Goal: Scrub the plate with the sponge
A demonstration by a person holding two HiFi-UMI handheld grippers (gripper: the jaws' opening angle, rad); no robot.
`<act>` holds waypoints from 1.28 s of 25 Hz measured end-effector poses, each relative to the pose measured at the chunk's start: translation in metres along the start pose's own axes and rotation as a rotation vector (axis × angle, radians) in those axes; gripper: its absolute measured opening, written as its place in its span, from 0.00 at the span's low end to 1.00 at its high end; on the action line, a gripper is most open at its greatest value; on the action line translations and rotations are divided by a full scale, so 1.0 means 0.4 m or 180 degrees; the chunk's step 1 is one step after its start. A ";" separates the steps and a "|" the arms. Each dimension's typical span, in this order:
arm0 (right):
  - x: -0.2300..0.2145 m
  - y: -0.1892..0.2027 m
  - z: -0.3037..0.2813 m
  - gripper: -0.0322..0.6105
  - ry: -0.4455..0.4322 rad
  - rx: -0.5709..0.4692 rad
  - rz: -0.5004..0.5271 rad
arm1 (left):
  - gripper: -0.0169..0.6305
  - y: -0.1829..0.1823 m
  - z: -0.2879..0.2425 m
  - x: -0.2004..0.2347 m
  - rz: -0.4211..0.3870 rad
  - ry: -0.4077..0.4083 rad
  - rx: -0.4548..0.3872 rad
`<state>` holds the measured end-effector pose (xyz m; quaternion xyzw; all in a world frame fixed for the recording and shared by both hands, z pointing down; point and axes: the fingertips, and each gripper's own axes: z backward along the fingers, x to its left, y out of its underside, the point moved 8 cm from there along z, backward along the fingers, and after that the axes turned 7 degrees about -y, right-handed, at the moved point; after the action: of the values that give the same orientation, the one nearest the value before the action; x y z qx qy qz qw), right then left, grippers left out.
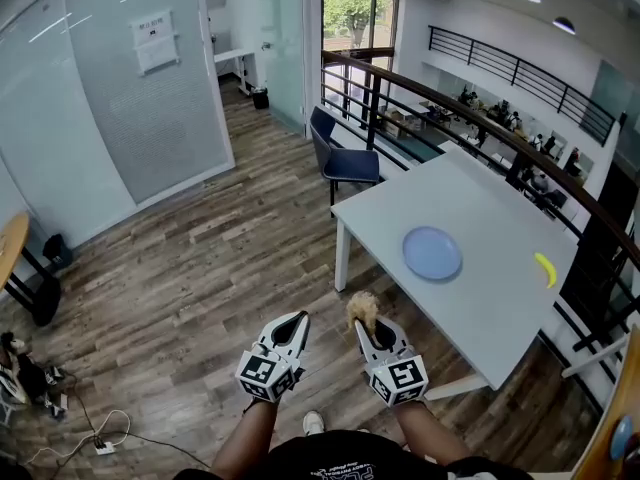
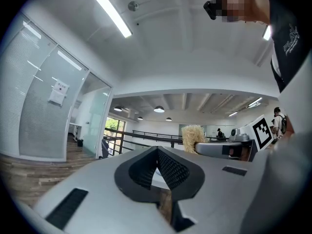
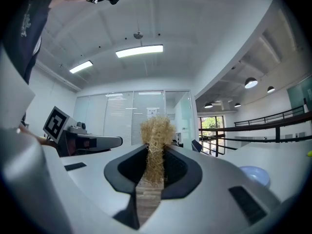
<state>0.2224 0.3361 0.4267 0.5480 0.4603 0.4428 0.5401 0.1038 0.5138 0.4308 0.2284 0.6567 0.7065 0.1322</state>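
A pale blue plate (image 1: 432, 253) lies near the middle of the white table (image 1: 480, 308); in the right gripper view the plate (image 3: 255, 175) shows low at the right. My right gripper (image 1: 364, 320) is shut on a tan fibrous sponge (image 1: 362, 308), held over the floor short of the table's near edge. The sponge (image 3: 156, 145) sticks up from between the jaws. My left gripper (image 1: 296, 321) hangs beside it to the left, shut with nothing in it; its tips (image 2: 157, 156) meet. The sponge (image 2: 193, 138) also shows in the left gripper view.
A small yellow thing (image 1: 545, 268) lies on the table's far right side. A blue chair (image 1: 340, 158) stands beyond the table's far corner. A dark railing (image 1: 470, 118) runs behind the table. Glass walls (image 1: 130, 98) stand at the left, cables (image 1: 90, 438) lie on the wooden floor.
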 end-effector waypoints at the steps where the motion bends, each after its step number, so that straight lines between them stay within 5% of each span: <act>1: 0.003 0.000 -0.007 0.16 0.0012 0.0009 0.0012 | 0.05 0.001 -0.002 0.010 0.0000 0.0000 0.0021; 16: 0.014 -0.005 -0.084 0.16 0.0256 0.0012 0.0167 | 0.05 -0.012 -0.058 0.105 0.0067 0.0200 0.0030; 32: -0.223 -0.023 -0.155 0.16 0.0422 -0.0222 0.0095 | 0.05 -0.025 -0.294 0.128 0.0059 0.0198 0.0086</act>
<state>0.1448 0.2599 0.4199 0.5051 0.4711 0.5019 0.5206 0.0003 0.4379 0.4248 0.2142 0.6678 0.7055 0.1021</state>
